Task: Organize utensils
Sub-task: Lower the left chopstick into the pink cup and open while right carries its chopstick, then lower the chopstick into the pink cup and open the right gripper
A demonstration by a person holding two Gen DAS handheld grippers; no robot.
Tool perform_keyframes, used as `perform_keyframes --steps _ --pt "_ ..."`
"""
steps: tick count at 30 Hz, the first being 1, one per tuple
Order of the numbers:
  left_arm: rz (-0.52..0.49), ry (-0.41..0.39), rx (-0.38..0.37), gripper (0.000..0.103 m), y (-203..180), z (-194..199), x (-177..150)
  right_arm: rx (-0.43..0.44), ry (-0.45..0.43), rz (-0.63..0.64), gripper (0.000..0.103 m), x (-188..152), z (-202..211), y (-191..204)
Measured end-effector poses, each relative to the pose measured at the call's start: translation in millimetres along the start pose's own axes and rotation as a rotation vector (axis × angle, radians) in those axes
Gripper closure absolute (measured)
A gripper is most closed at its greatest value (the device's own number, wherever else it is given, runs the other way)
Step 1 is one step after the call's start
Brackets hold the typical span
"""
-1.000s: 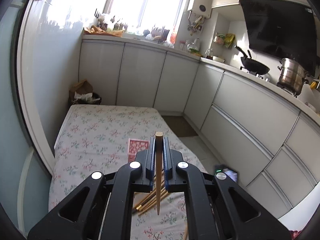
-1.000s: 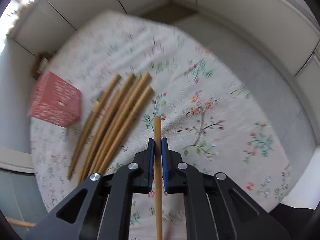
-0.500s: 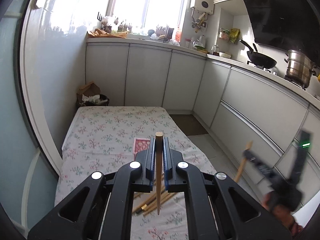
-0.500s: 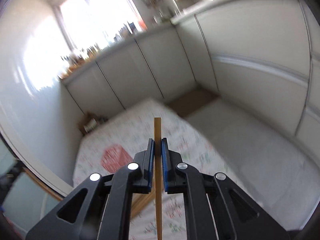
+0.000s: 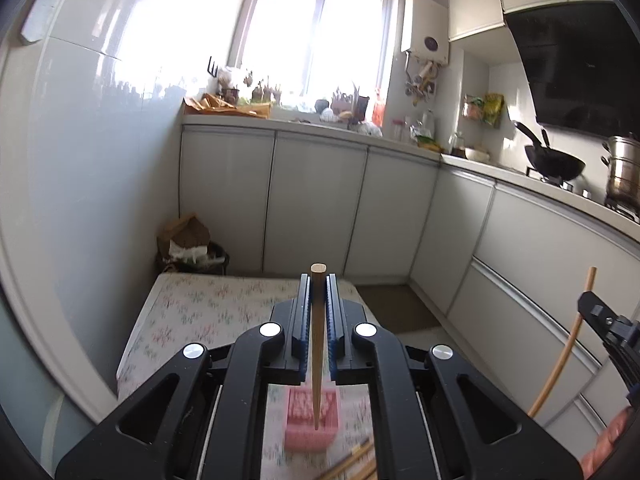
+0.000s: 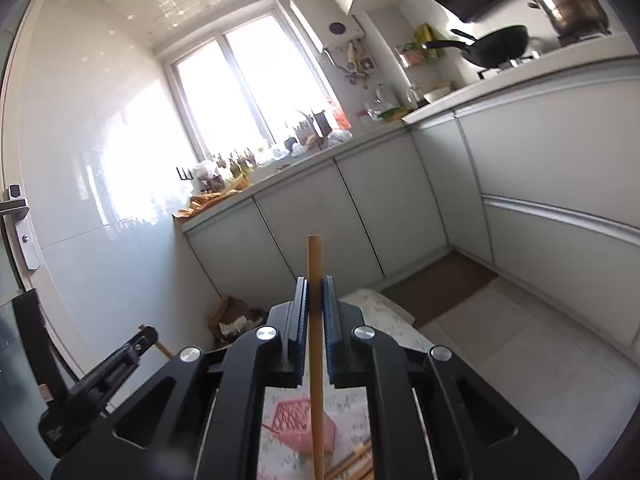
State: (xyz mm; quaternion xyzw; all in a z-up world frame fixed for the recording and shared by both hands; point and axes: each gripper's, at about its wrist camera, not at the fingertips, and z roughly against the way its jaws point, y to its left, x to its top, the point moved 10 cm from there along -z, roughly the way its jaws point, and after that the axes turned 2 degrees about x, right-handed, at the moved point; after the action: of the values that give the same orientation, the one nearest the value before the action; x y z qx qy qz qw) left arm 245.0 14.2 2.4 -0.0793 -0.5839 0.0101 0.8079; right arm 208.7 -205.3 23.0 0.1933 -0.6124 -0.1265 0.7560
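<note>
My left gripper [image 5: 318,286] is shut on a wooden chopstick [image 5: 317,344] that points down toward a pink slotted holder [image 5: 310,420] on the floral table [image 5: 208,312]. My right gripper [image 6: 315,286] is shut on another wooden chopstick [image 6: 316,360], held upright above the same pink holder [image 6: 298,424]. The right gripper [image 5: 608,328] with its chopstick [image 5: 564,352] shows at the right edge of the left wrist view. The left gripper [image 6: 100,384] shows at the lower left of the right wrist view. Several loose chopsticks [image 5: 354,462] lie on the table in front of the holder.
White kitchen cabinets [image 5: 316,200] run along the back and right. A bin with a cardboard box [image 5: 186,244] stands past the table's far left corner. A wok [image 5: 554,162] and a steel pot [image 5: 622,174] sit on the counter at the right. A tiled wall [image 5: 80,200] is close on the left.
Both grippers have tilted up and pulled back with their chopsticks. The right gripper has risen from the table and now points level. The pink holder now sits low under both grippers.
</note>
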Motion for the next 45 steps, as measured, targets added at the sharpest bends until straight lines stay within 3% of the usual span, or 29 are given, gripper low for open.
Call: perform_keyframes --steps 4,6,8,9,14,18,25,32,37,39,41,45 --pt "0.001 0.005 0.014 0.096 4.7 -36.0 -5.7 0.014 -0.009 0.016 0.095 -3.7 -28.9 4.8" --pt "0.009 0.046 0.013 0.096 8.1 -57.3 -22.8 0.015 -0.007 0.021 0.095 -7.3 -43.0 5.9" --pt "0.021 0.092 0.007 0.083 11.9 -70.4 -40.7 0.021 0.002 0.020 0.095 -13.8 -52.4 8.1" --pt "0.035 0.106 -0.001 0.071 13.8 -71.8 -47.2 0.023 0.004 0.019 0.095 -17.9 -55.7 9.7" --pt "0.093 0.026 0.002 0.066 35.3 -40.0 -32.6 0.034 -0.012 0.023 0.095 -23.0 -76.0 22.6" --pt "0.138 -0.032 0.043 0.049 63.7 -13.3 -16.2 0.042 -0.048 0.037 0.095 -22.1 -93.3 41.2" --pt "0.158 -0.059 0.099 0.047 98.0 6.4 -18.6 0.026 -0.085 0.107 0.095 -42.8 -131.0 71.9" --pt "0.188 -0.008 0.122 0.046 121.9 -2.1 -40.0 0.007 -0.011 0.113 0.095 -102.8 -163.5 64.3" --pt "0.177 0.005 0.140 0.044 124.2 -2.1 -45.3 -0.004 0.034 0.135 0.082 -115.6 -152.9 65.3" --pt "0.189 0.003 0.148 0.042 123.3 5.6 -45.3 -0.018 0.015 0.158 0.066 -103.5 -133.2 68.2" --pt "0.197 0.004 0.163 0.038 120.3 18.4 -45.6 -0.032 0.013 0.170 0.057 -91.8 -109.2 67.7" --pt "0.162 0.001 0.188 0.023 101.4 53.4 -48.4 -0.149 0.001 0.212 0.026 -78.1 -39.9 50.8"
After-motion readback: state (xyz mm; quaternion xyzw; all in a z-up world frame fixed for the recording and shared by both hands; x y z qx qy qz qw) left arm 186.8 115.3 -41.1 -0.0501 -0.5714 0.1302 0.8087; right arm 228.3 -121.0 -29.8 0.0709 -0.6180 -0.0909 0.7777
